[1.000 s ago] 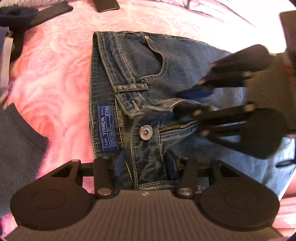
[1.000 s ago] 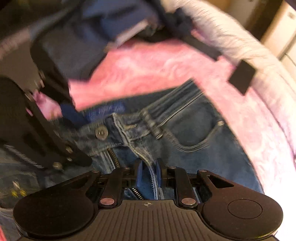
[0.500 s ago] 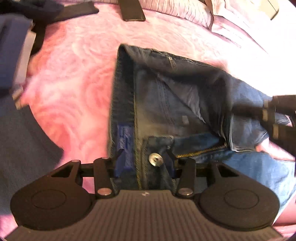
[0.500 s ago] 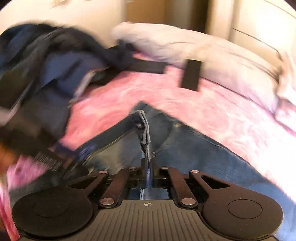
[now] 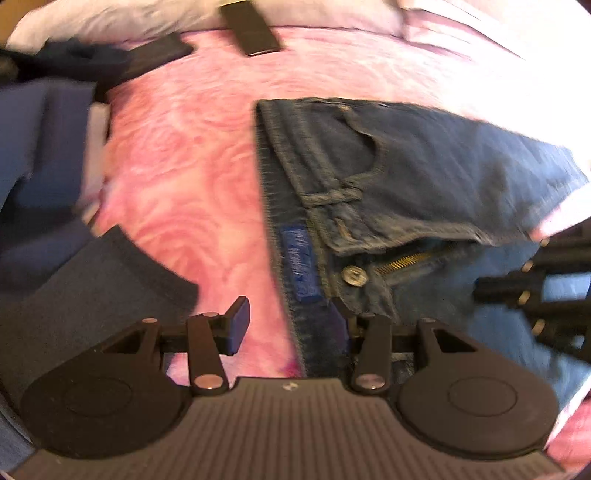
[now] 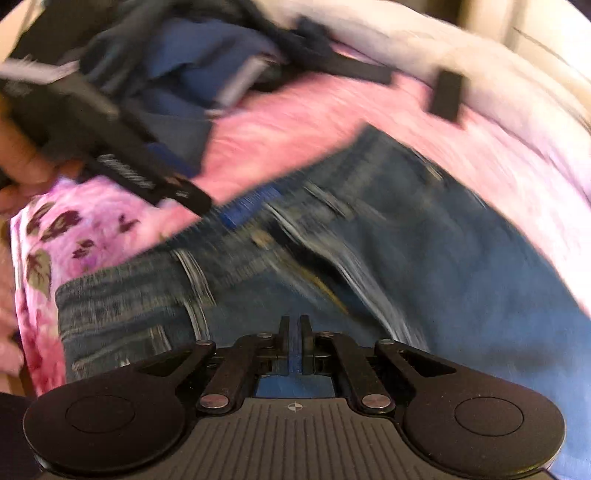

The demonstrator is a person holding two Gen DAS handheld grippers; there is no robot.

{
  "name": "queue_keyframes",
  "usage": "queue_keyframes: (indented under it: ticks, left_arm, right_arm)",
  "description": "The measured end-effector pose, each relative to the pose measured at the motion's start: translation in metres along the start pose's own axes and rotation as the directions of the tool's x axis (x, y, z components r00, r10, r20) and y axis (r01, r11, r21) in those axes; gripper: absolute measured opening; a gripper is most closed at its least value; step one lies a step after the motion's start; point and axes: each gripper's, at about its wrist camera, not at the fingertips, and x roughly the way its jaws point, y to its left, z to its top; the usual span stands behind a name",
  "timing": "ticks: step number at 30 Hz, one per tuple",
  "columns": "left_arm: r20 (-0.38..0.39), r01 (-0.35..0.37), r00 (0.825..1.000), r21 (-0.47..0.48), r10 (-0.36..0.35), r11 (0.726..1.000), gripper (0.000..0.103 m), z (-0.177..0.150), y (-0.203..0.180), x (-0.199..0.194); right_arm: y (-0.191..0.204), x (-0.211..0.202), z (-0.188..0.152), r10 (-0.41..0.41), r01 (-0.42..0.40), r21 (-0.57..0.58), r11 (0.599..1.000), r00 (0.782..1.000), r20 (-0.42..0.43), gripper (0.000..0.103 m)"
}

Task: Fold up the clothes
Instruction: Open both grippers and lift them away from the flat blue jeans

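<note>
- Jeans (image 5: 424,177) lie on the pink bed (image 5: 192,177), waistband between the half-open left tongs (image 5: 291,325).
- Right tongs (image 6: 294,332) are pinched together (denim seemingly caught); lift both evenly, folding leg over leg.

Jeans (image 5: 424,158) coarse denim, metal button (image 5: 354,276); bedspread (image 5: 192,177) soft pink cloth.

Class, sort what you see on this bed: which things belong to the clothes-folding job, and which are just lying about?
Part of the job:
- jeans
- left tongs
- right tongs
- pile of dark blue clothes
- dark grey garment

Lying about:
- black phone-like slab
- pink bedspread
- pillow
</note>
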Motion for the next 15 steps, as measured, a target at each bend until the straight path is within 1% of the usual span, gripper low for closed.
queue_keyframes:
  ticks: [1,2,3,4,6,8,10,12,14,15]
  left_arm:
    - [-0.005,0.007,1.0,0.045,-0.007,0.999,0.044,-0.002,-0.006,-0.002]
    - [-0.015,0.016,1.0,0.093,-0.014,0.996,0.044,-0.004,-0.012,-0.004]
    - [-0.028,0.028,0.999,0.144,-0.024,0.989,0.045,-0.008,-0.018,-0.005]
    - [-0.046,0.043,0.998,0.198,-0.035,0.979,0.045,-0.013,-0.024,-0.007]
    - [-0.078,0.077,0.995,0.298,-0.056,0.952,0.045,-0.024,-0.033,-0.012]
    - [-0.109,0.105,0.992,0.385,-0.068,0.917,0.045,-0.035,-0.038,-0.019]
    - [-0.136,0.131,0.988,0.455,-0.077,0.881,0.045,-0.042,-0.04,-0.028]
    - [-0.145,0.148,0.986,0.516,-0.084,0.844,0.046,-0.044,-0.04,-0.04]
    - [-0.132,0.141,0.988,0.562,-0.08,0.815,0.047,-0.041,-0.037,-0.052]
    - [-0.126,0.135,0.989,0.576,-0.076,0.806,0.047,-0.039,-0.035,-0.058]
  right_arm:
    - [-0.004,-0.008,-0.006,-0.023,0.024,0.063,0.998,0.999,-0.022,0.016]
    - [-0.008,-0.017,-0.012,-0.048,0.053,0.129,0.99,0.998,-0.046,0.046]
    - [-0.011,-0.028,-0.019,-0.069,0.081,0.203,0.976,0.996,-0.064,0.059]
    - [-0.014,-0.04,-0.026,-0.087,0.105,0.283,0.953,0.993,-0.077,0.063]
    - [-0.019,-0.064,-0.041,-0.12,0.155,0.436,0.887,0.987,-0.107,0.063]
    - [-0.022,-0.089,-0.057,-0.15,0.203,0.567,0.798,0.979,-0.139,0.063]
    - [-0.015,-0.115,-0.071,-0.185,0.251,0.663,0.706,0.968,-0.17,0.063]
    - [-0.007,-0.142,-0.084,-0.219,0.286,0.74,0.609,0.957,-0.189,0.063]
    - [0.002,-0.167,-0.097,-0.248,0.307,0.804,0.51,0.947,-0.204,0.063]
    - [0.006,-0.178,-0.103,-0.258,0.312,0.828,0.466,0.943,-0.21,0.063]
